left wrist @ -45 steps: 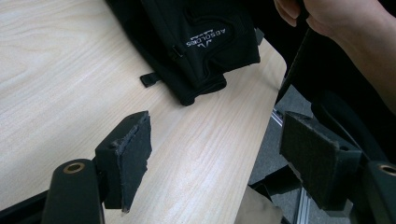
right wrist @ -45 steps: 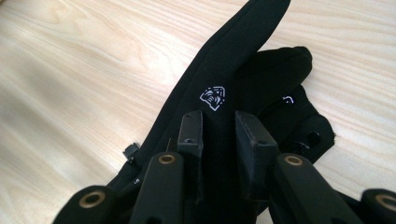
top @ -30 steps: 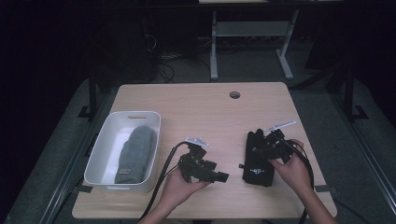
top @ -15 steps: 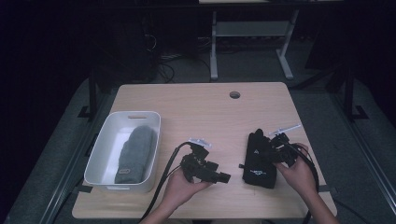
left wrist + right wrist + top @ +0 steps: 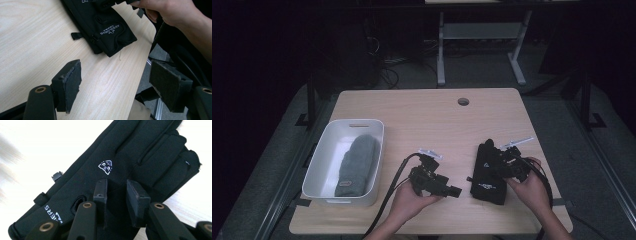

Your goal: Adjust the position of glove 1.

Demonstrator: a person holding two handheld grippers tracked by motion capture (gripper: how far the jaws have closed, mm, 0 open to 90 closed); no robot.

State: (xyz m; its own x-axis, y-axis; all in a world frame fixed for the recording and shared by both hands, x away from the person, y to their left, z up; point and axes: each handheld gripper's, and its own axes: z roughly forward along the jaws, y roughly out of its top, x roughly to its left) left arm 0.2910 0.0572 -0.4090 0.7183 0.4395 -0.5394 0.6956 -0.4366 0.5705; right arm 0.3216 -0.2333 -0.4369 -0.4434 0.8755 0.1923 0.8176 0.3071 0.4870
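The black glove (image 5: 488, 175) is lying flat on the table (image 5: 422, 115), toward the near right part of the top, with its fingers pointing away from the person and its cuff toward the near edge. The right gripper (image 5: 501, 161) is resting on the glove's far half, held by the person's right hand (image 5: 529, 187) coming in from the near right. In the right gripper view the right gripper (image 5: 117, 192) is pinching a raised fold of the glove's (image 5: 130, 157) black fabric between its two pads, just below the small white emblem on the back of the glove; the jaws have just been closing and then easing slightly, and they are standing narrowly apart with the fabric clamped between them. White lettering is showing on the cuff at the lower left of that view, beside a small pull tab. The left gripper (image 5: 447, 187) is sitting to the left of the glove, near it but apart from it, held in the person's left hand (image 5: 412, 200) and pointing toward the glove. In the left gripper view the left gripper (image 5: 117, 82) is holding its jaws wide apart with nothing between the pads, bare table wood showing in the gap, and the cuff end of the glove (image 5: 107, 30) is lying beyond them near the table edge. A white bin (image 5: 319, 170) is standing at the near left of the table, well apart from the glove, with a grey knitted item (image 5: 357, 162) lying inside it.
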